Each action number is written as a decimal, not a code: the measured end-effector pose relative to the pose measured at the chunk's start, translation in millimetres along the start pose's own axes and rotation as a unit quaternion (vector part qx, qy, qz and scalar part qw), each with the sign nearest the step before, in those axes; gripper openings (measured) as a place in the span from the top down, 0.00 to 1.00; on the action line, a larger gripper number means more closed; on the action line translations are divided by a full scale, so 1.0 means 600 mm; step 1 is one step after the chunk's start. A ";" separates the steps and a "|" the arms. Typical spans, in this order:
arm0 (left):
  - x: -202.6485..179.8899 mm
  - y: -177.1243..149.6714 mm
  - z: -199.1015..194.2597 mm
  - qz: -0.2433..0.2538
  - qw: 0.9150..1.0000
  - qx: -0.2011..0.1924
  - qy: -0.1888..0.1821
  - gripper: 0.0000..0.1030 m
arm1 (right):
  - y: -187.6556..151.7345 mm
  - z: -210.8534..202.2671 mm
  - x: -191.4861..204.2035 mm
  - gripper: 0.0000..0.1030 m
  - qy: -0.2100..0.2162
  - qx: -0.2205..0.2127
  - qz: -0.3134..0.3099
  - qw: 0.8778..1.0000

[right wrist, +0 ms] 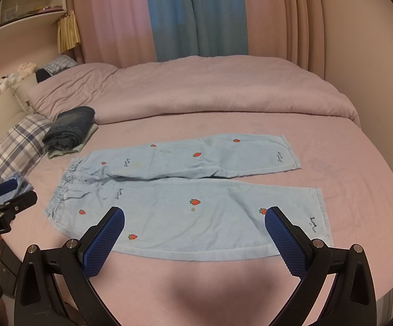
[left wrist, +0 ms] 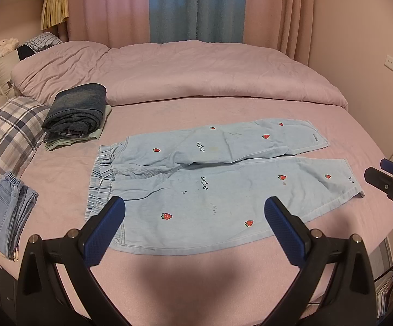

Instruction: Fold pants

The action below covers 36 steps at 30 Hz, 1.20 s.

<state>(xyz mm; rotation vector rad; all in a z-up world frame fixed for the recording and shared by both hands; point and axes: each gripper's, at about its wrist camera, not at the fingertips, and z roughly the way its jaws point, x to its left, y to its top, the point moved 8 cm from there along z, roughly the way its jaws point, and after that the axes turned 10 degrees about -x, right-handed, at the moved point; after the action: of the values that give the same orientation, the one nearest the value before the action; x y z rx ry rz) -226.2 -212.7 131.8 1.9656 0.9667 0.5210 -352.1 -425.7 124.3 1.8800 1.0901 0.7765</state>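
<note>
1. Pants (left wrist: 210,179) lie flat mid-bed, waistband left, 2 legs right; left gripper (left wrist: 195,212) hovers spread wide over the near edge, holding nothing.
2. Right gripper (right wrist: 195,218) hovers spread near the hem; uneven grabs would likely skew the fold on the bed (right wrist: 359,190).
</note>
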 end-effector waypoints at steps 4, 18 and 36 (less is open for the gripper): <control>-0.003 0.000 0.002 0.001 1.000 0.000 -0.001 0.00 | -0.001 0.000 0.001 0.00 0.001 0.004 0.002 1.000; -0.003 -0.005 0.001 0.004 1.000 0.003 -0.004 0.00 | -0.006 -0.004 0.001 0.00 0.002 0.002 0.003 1.000; 0.001 -0.011 0.005 0.000 1.000 0.006 -0.008 0.00 | -0.014 -0.002 0.008 0.00 0.004 0.007 0.001 1.000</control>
<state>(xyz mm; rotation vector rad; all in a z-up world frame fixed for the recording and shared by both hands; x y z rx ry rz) -226.6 -211.5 125.0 1.9767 0.9625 0.4998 -354.2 -418.3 118.3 1.8920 1.1018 0.7806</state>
